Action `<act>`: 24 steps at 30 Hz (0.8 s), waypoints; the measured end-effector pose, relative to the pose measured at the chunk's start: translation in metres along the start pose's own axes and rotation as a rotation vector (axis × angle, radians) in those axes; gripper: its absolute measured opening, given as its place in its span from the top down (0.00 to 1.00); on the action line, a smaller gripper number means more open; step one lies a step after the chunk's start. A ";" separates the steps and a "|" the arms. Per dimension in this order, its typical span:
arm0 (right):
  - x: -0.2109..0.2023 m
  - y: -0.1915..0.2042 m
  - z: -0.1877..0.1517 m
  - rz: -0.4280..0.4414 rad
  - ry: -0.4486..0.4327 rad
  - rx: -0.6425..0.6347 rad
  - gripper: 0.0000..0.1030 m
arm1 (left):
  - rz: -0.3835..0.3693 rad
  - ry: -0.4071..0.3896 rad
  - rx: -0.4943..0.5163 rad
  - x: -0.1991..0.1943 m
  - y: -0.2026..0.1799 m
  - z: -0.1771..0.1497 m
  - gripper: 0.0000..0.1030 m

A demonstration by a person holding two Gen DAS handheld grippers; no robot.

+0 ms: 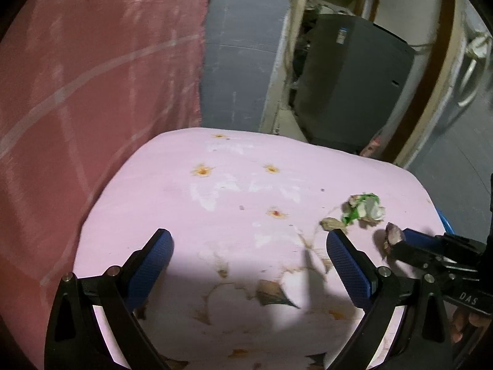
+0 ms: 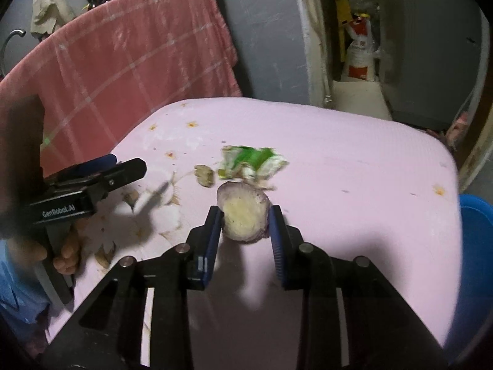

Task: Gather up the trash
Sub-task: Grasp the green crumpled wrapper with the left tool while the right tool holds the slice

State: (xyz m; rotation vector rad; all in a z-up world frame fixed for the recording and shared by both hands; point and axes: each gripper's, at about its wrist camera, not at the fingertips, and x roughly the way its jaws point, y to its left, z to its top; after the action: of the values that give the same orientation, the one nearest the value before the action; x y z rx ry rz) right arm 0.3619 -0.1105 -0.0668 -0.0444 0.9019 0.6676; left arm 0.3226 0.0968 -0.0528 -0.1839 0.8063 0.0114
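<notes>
You are working over a pink table (image 2: 354,160) whose cloth is showing small orange flower prints and brown stains. A red checked cloth (image 2: 129,61) is hanging behind it on the left, and a grey wall with an open doorway is standing beyond. A blue bin (image 2: 474,246) is sitting at the table's right edge; only part of its rim is showing, so its contents cannot be told.

Your left gripper (image 1: 249,246) is hovering over the table with its jaws spread wide and nothing between them. Dry leaf scraps (image 1: 272,293) are lying on the cloth below it.

Your right gripper (image 2: 246,219) is holding a peel chunk (image 2: 243,215), pale inside with a purple skin. The jaws are standing narrow, both blue pads pressing on the chunk's sides, which is sitting at the fingertips above the cloth.

A crumpled green wrapper (image 2: 252,162) is lying on the table just beyond the chunk. A small brown scrap (image 2: 205,174) is lying just left of the wrapper.
</notes>
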 end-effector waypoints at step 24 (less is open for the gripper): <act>-0.026 -0.049 -0.014 -0.072 -0.073 0.080 0.70 | -0.137 0.108 0.279 0.057 -0.092 0.025 0.43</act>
State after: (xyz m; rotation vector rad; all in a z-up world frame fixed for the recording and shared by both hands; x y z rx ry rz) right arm 0.3680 -0.1675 -0.0679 0.0192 0.8517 0.5626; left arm 0.3875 0.0065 -0.0627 0.0250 0.8918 -0.2406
